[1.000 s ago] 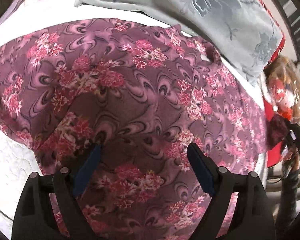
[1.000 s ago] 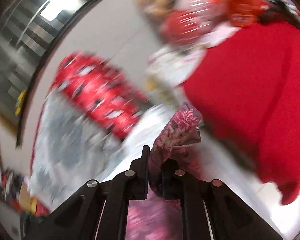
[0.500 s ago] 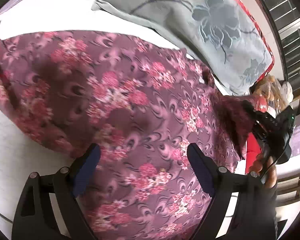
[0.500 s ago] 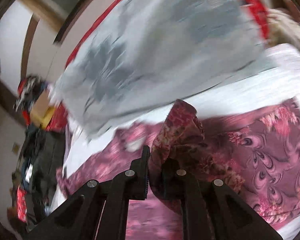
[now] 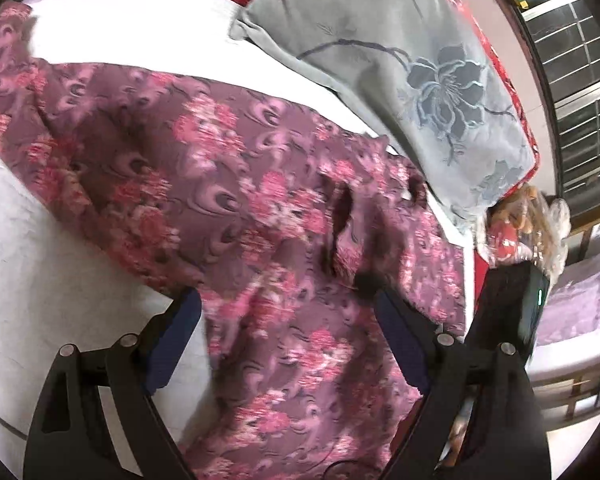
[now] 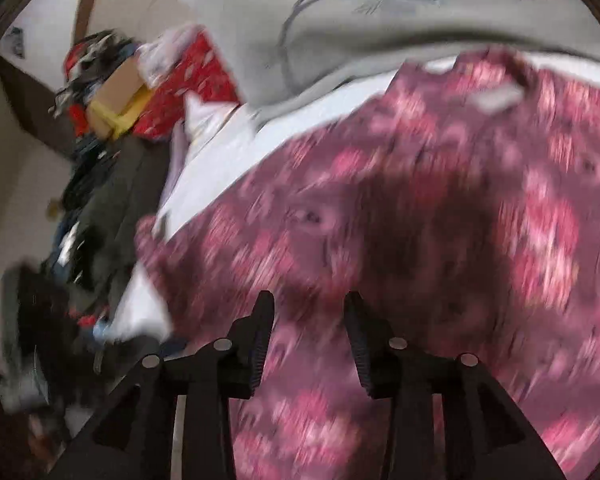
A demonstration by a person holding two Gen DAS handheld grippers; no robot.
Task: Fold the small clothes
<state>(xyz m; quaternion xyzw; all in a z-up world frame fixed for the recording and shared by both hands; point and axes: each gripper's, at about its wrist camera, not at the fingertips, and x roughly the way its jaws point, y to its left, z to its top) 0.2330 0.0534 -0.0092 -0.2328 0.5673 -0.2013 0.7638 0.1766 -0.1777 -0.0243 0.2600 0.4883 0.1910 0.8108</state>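
As the right gripper [image 6: 306,332] has just been parting its jaws, nothing sits between them; the floral garment [image 5: 228,208] lies spread on the white bed [image 5: 32,264] just ahead. The left gripper [image 5: 288,340] hangs wide apart over the cloth, holding nothing. Best move: smooth the fold flat first.

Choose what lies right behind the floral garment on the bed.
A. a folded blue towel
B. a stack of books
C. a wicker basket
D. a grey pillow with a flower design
D: in the left wrist view, the grey pillow with its stitched flower lies just past the far edge of the garment on the white bed.
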